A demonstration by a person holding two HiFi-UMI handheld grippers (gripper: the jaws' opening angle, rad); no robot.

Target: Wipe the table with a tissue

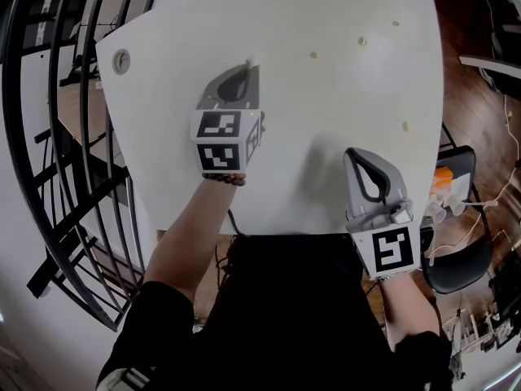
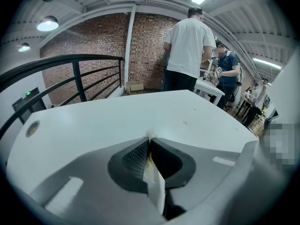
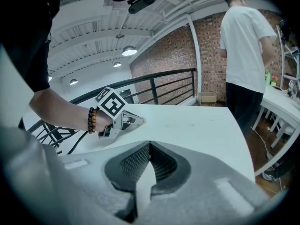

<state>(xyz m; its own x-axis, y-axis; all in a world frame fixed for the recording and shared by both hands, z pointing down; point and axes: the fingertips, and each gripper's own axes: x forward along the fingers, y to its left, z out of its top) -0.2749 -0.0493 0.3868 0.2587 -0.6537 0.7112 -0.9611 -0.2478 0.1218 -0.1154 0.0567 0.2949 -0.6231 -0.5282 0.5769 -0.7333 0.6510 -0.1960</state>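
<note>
The white table (image 1: pixel 326 177) carries small tan crumbs (image 1: pixel 313 54) toward its far side. My left gripper (image 1: pixel 250 62) rests low over the table's middle, jaws shut on a small piece of white tissue (image 1: pixel 252 58). In the left gripper view the tissue (image 2: pixel 151 134) pokes out at the closed tips of my left gripper (image 2: pixel 150 139), with a crumb (image 2: pixel 184 123) ahead on the table. My right gripper (image 1: pixel 350 152) sits near the front edge, shut with nothing in it. The right gripper view shows the closed right gripper (image 3: pixel 149 144) and, beyond, the left gripper (image 3: pixel 137 121).
A round grommet (image 1: pixel 120 60) sits in the table's far left corner. A black railing (image 1: pixel 57 137) runs along the left. A black chair (image 1: pixel 460 259) with small items stands at the right. People (image 2: pixel 190 50) stand by another table (image 2: pixel 210 87) beyond.
</note>
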